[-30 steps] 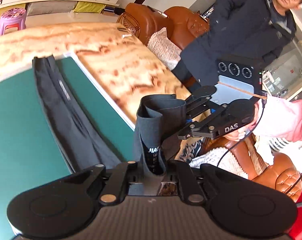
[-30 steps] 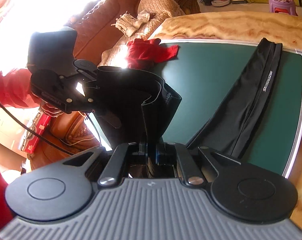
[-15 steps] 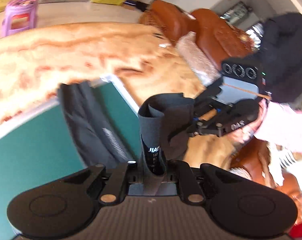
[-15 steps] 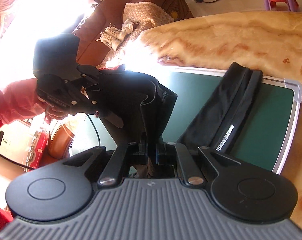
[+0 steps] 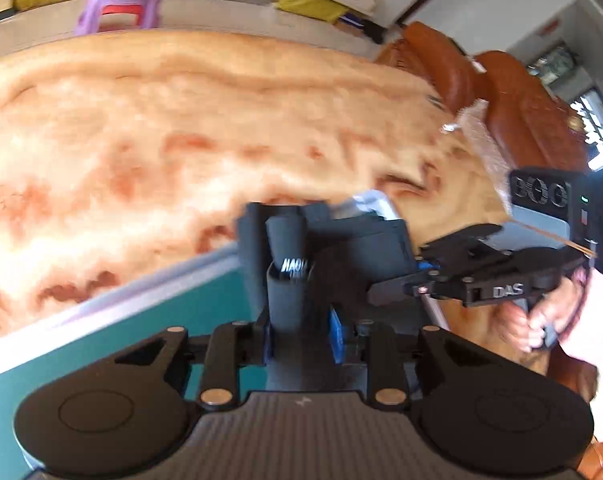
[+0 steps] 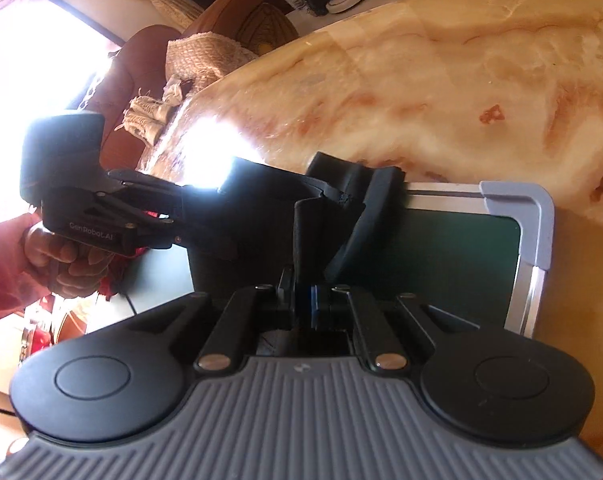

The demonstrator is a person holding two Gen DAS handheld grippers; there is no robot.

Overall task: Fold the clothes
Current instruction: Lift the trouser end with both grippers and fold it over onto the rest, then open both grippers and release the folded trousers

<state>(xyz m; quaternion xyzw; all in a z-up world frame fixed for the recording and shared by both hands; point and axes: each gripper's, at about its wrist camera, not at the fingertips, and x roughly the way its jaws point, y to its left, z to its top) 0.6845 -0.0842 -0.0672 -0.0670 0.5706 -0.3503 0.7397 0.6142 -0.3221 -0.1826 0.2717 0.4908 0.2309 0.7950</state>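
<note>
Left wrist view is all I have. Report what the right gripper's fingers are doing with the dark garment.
Observer: In its own view, the right gripper is closed on an upright fold of the dark garment.
Operator: Now tell me who is holding the left gripper.
Observer: A hand in a red sleeve grips the left gripper by its handle.
Operator: Describe what lies behind that gripper.
Observer: A brown chair stands there beside a window whose glare washes out that side of the picture.
</note>
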